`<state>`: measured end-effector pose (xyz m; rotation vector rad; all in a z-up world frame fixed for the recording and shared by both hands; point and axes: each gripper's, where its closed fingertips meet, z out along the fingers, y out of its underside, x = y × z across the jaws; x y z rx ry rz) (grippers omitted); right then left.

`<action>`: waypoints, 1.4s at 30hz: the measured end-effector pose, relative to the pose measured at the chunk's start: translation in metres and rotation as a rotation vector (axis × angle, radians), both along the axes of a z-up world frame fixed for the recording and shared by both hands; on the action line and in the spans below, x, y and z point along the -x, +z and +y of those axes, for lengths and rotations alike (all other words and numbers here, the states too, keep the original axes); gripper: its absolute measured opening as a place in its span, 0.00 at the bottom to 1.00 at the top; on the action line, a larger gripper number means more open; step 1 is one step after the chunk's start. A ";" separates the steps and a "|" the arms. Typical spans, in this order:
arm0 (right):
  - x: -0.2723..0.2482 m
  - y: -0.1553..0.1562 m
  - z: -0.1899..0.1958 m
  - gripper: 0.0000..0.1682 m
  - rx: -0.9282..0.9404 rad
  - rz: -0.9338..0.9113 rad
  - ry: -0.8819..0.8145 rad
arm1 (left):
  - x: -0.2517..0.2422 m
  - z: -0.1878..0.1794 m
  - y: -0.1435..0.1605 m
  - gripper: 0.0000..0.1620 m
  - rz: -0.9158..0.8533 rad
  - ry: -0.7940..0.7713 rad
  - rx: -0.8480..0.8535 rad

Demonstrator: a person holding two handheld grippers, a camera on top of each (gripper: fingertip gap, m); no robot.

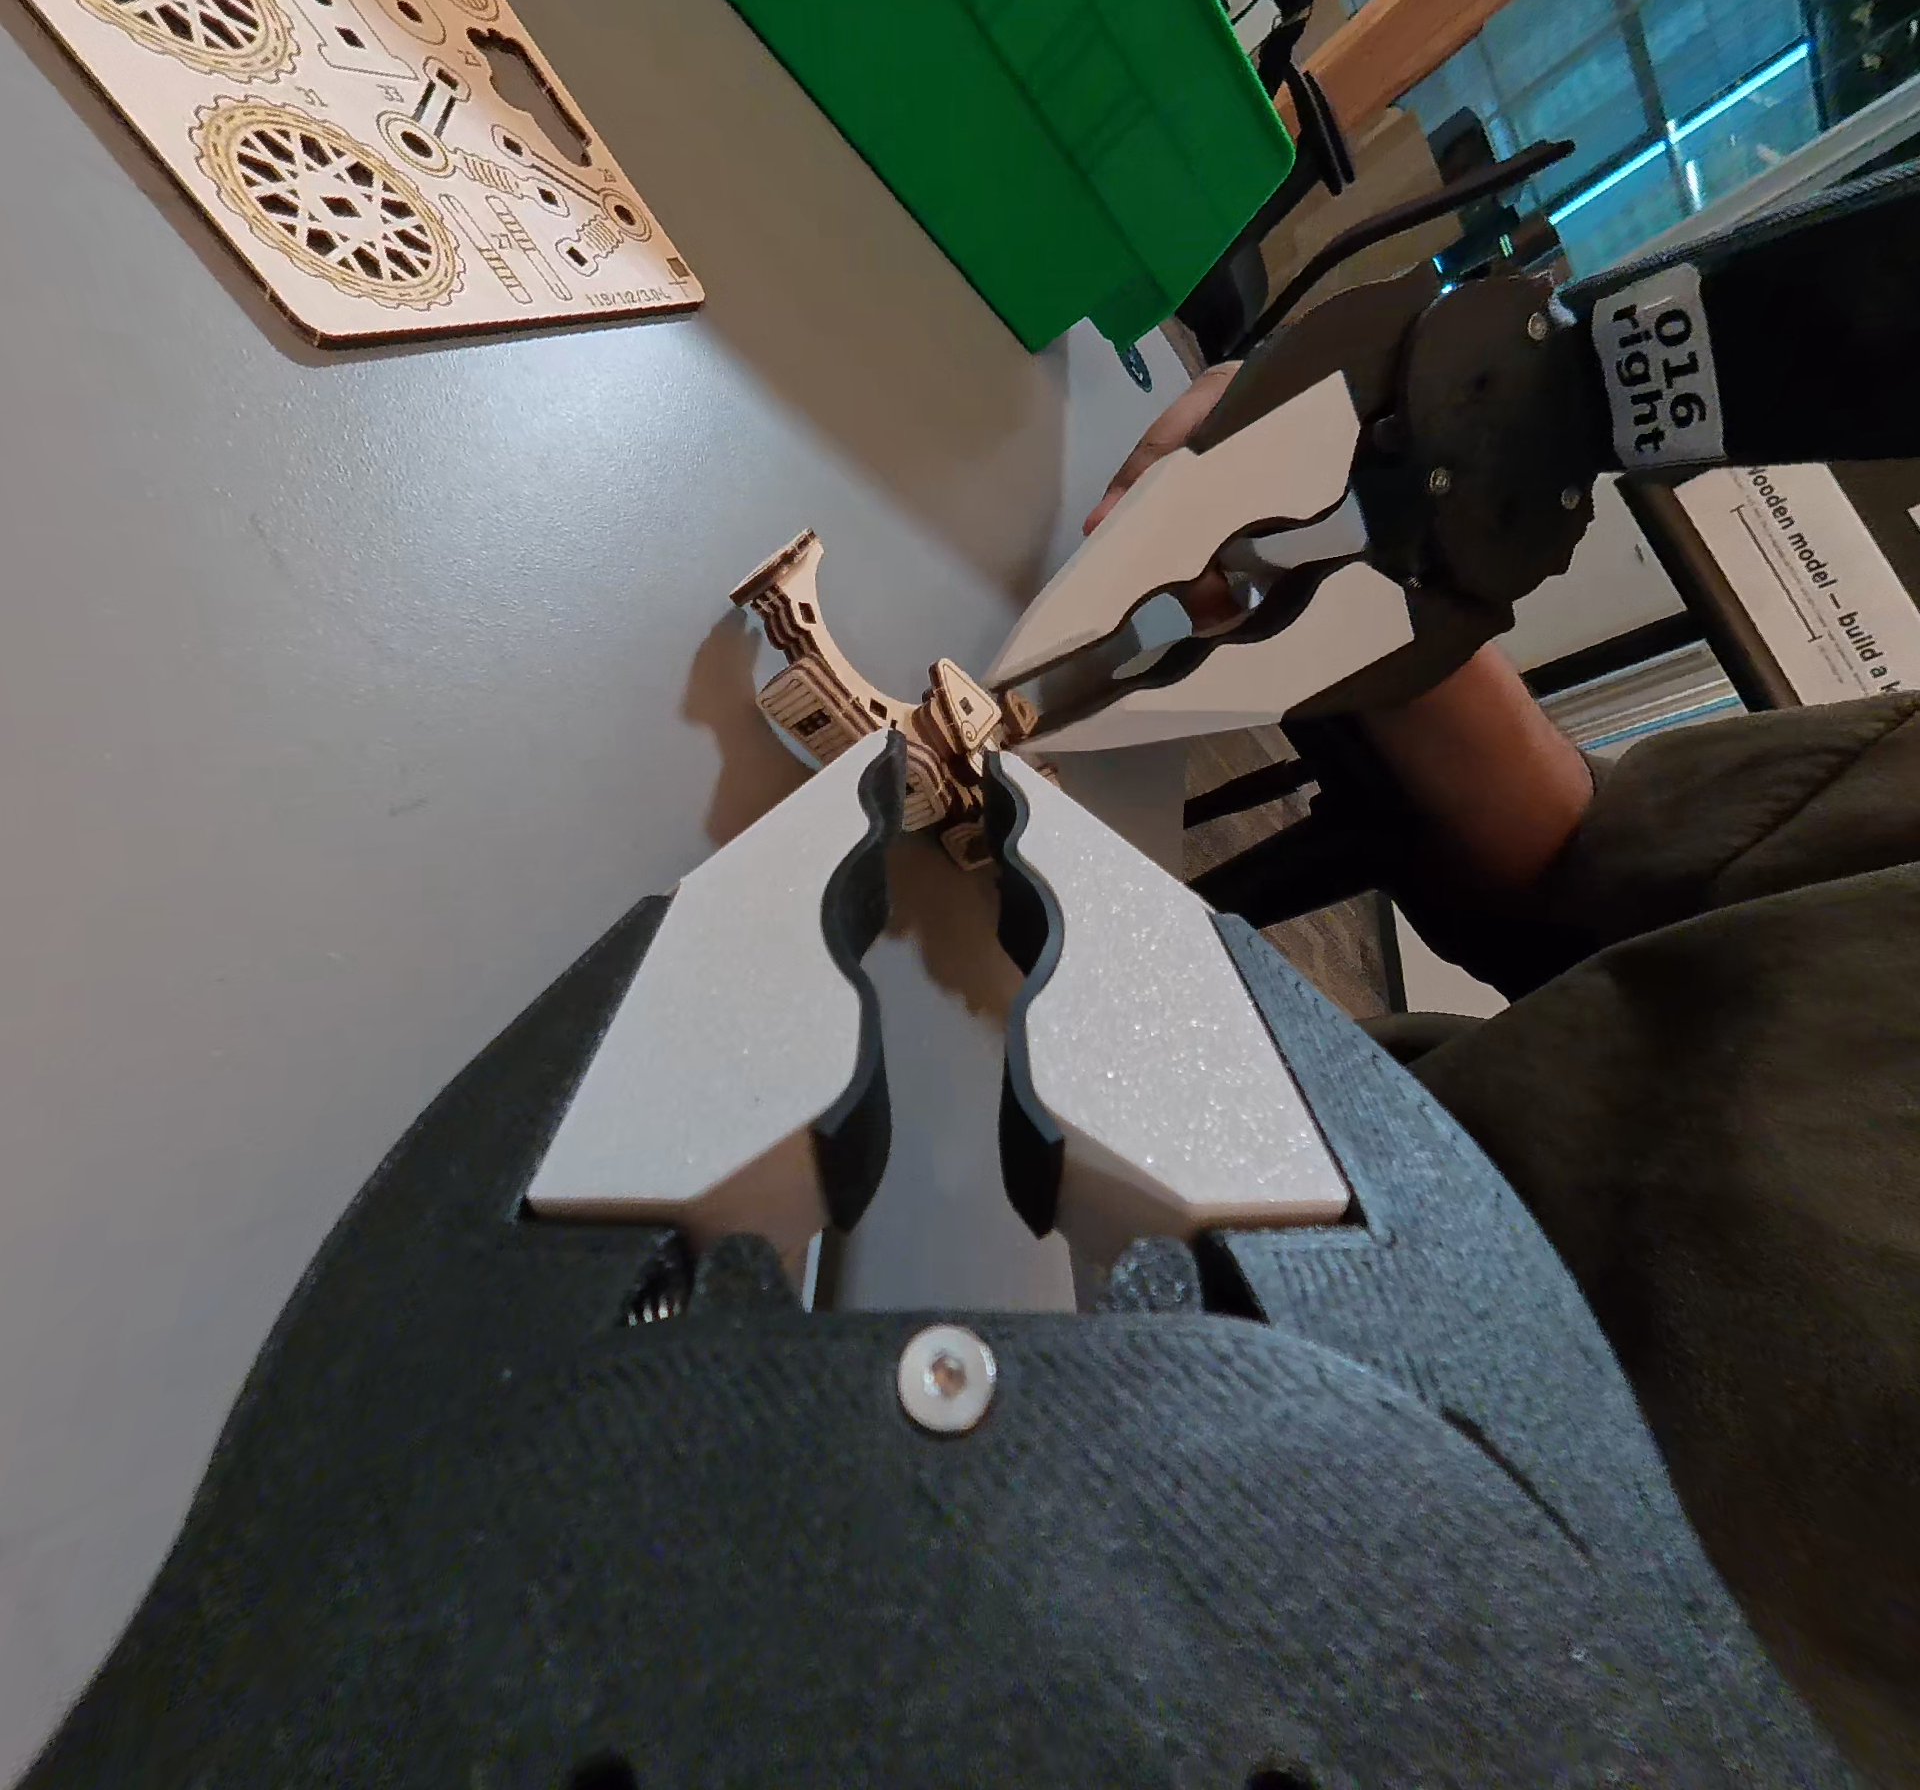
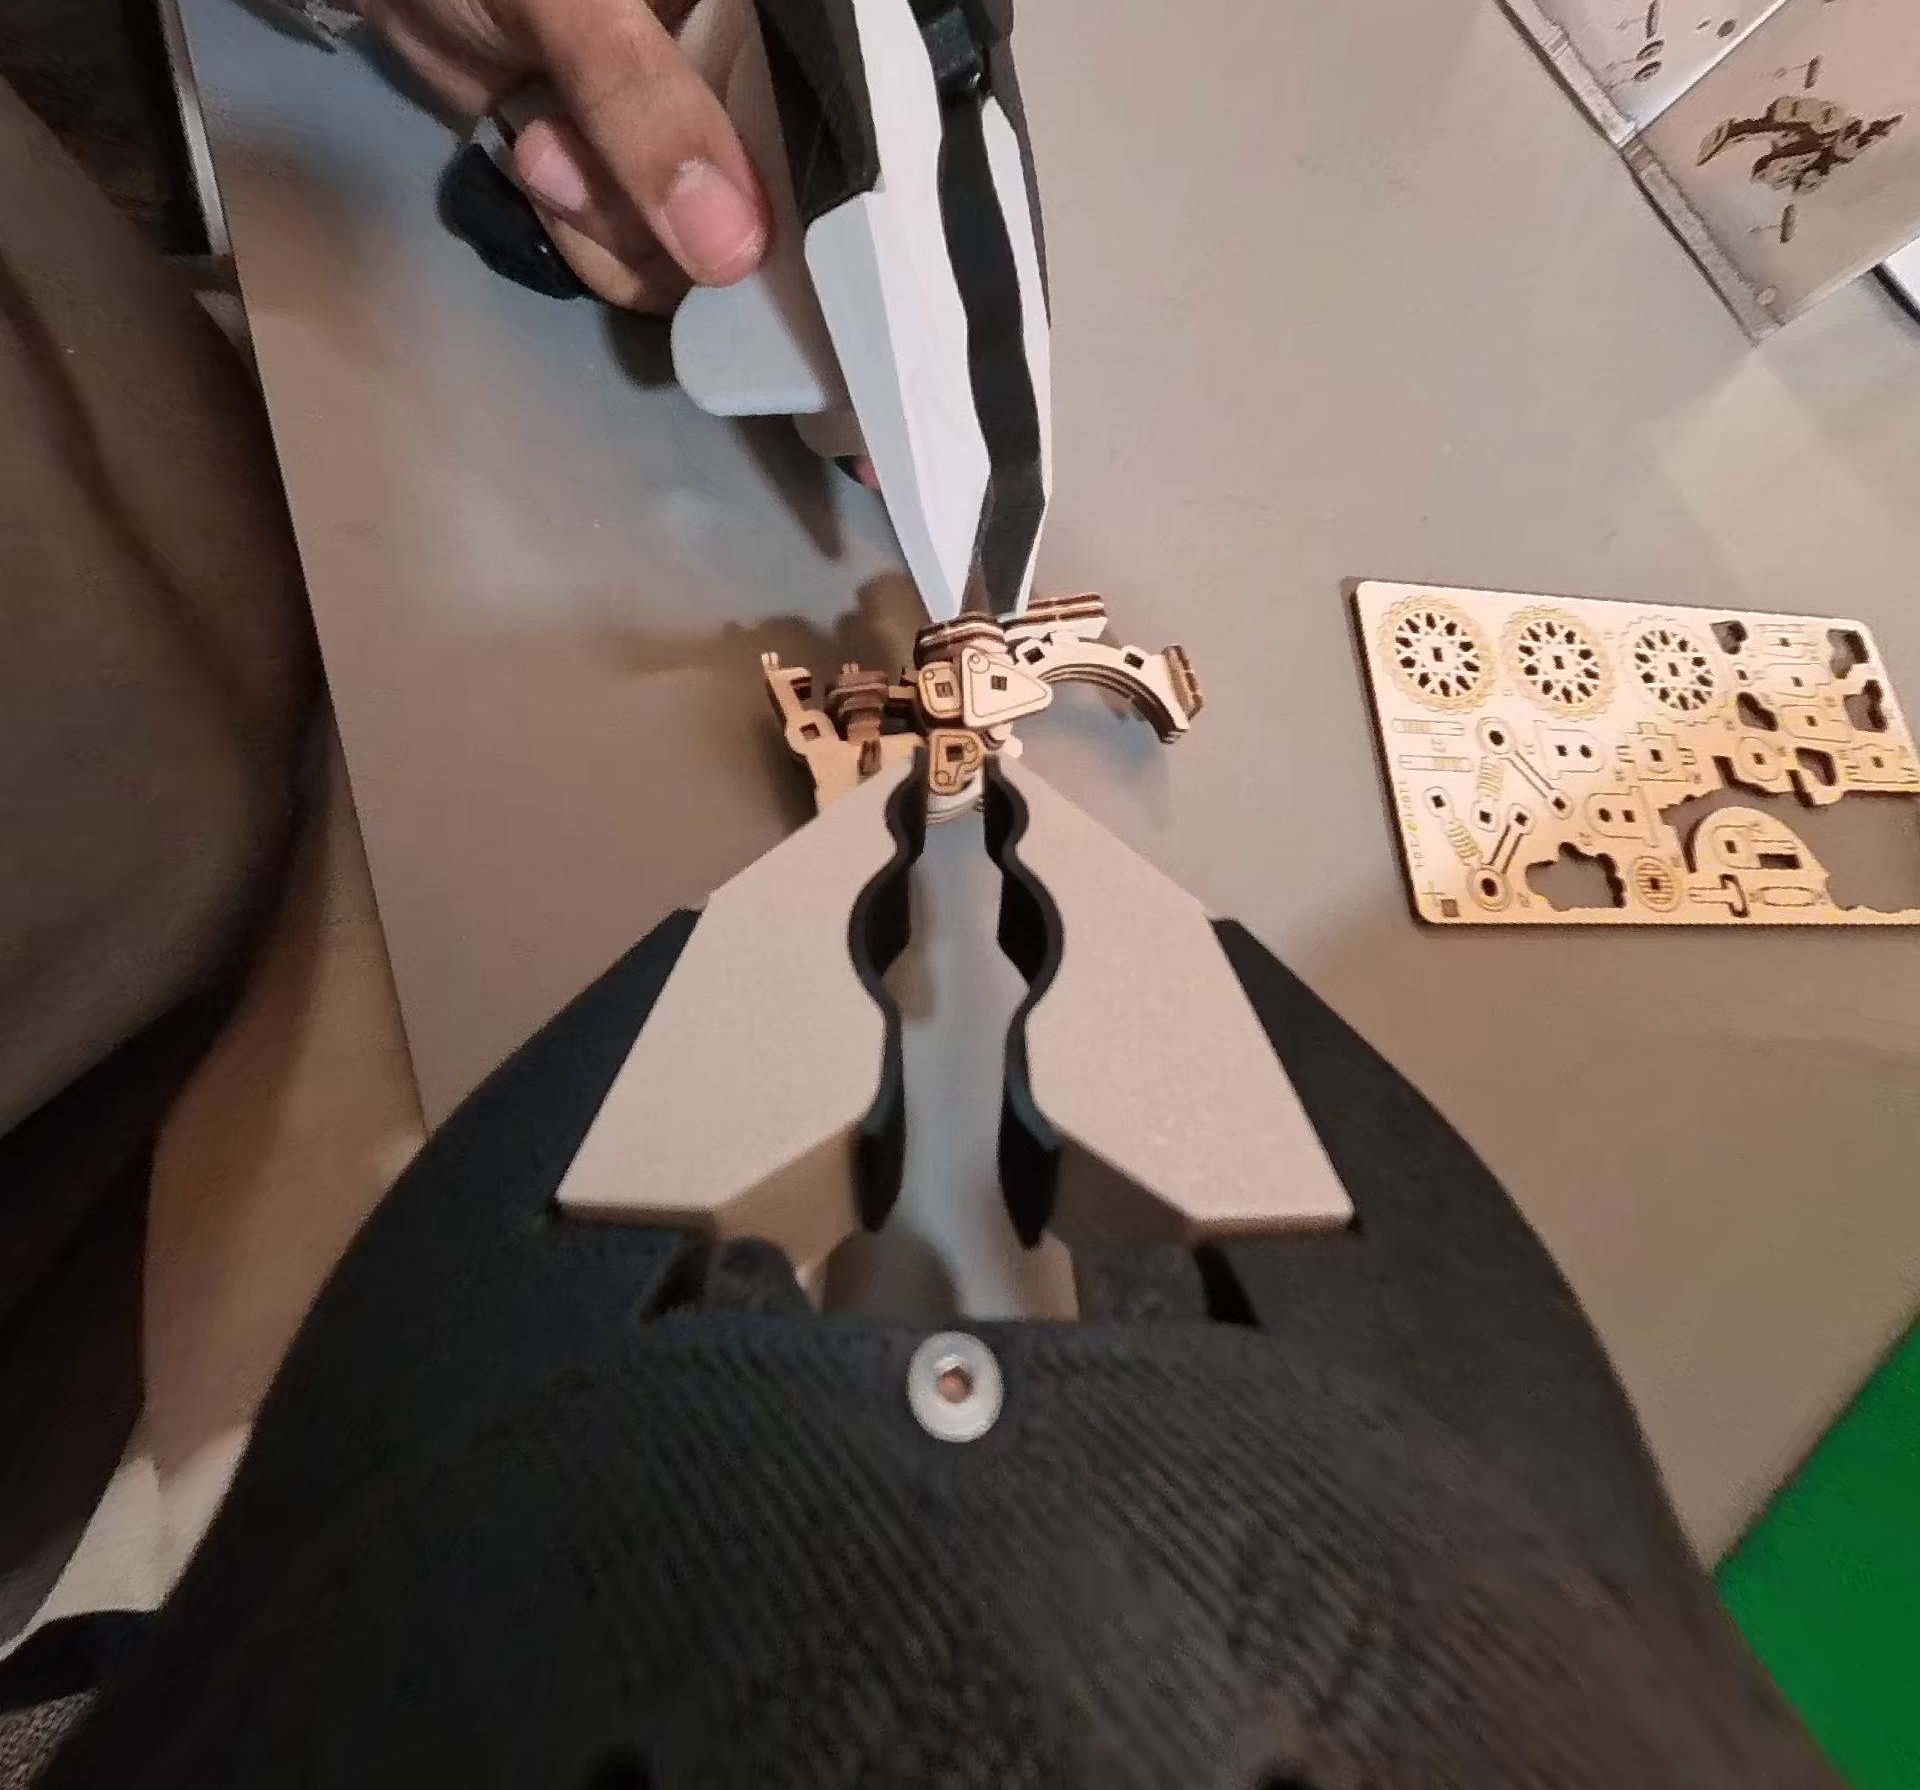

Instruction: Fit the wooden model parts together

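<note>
Wooden model (image 1: pixel 831 701) pinched by both grippers, left gripper (image 1: pixel 940 753), right gripper (image 2: pixel 954 784), fingers hiding the joint, parts sheet (image 1: pixel 312 78) cut off.

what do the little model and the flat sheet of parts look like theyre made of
Wooden model: thin pale plywood, unfinished, judging by the layered edges and dark burnt outlines.
Parts sheet: seemingly the same light ply, matte, with laser-cut gear and link shapes and empty holes.

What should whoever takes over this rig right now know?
Left claw: shut on the wooden model, gripping its middle.
Right claw: shut on a small part at the model's near end.
The model is held at the table; whether it rests on it is unclear.
Done: curved frame and several pieces joined.
Left: wheels and other parts sit uncut in the parts sheet; instruction booklet beyond.
</note>
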<state>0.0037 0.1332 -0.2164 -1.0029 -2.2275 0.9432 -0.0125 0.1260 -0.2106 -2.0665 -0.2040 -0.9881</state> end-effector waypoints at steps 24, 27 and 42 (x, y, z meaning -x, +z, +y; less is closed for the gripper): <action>0.004 -0.001 -0.006 0.05 -0.062 -0.045 0.008 | 0.001 0.001 -0.002 0.05 -0.015 0.002 0.016; 0.004 -0.001 -0.006 0.05 -0.055 -0.047 0.007 | 0.001 0.001 -0.002 0.05 -0.017 0.002 0.016; 0.004 -0.001 -0.006 0.05 -0.043 -0.055 0.004 | 0.000 0.000 -0.002 0.05 -0.020 -0.002 0.017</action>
